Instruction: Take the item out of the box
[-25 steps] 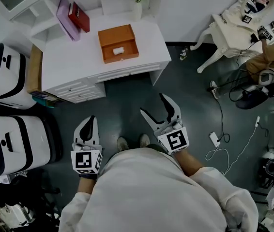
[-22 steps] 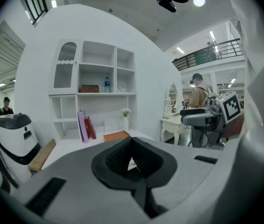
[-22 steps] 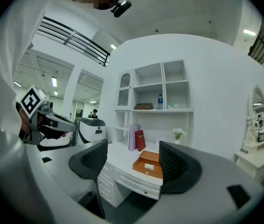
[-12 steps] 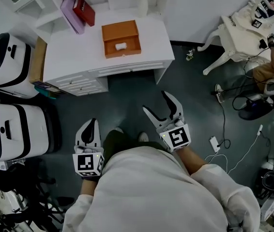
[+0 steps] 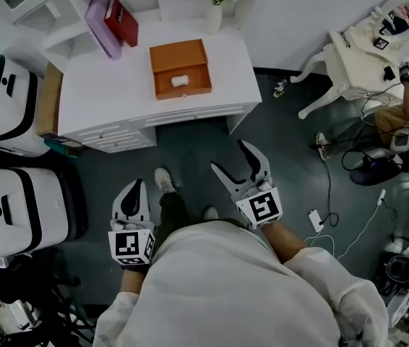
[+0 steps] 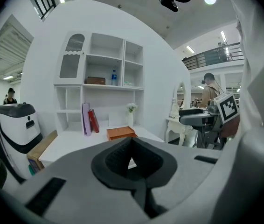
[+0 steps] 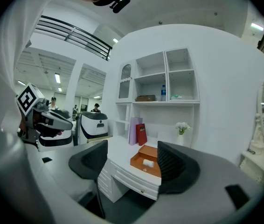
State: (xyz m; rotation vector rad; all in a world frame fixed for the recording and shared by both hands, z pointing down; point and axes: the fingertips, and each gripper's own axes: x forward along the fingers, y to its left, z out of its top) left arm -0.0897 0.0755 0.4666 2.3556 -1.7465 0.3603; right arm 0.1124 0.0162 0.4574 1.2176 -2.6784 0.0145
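Orange box: on white counter, white item inside.
Left hand-held gripper: jaws together, empty.
Right hand-held gripper: jaws apart, empty.
Risk: unbraced box could slide during the pinch.

Three cameras, one white desk ahead
The head view looks steeply down from above the person, the desk well off at upper centre; both gripper views look level from low down toward that desk and its orange box
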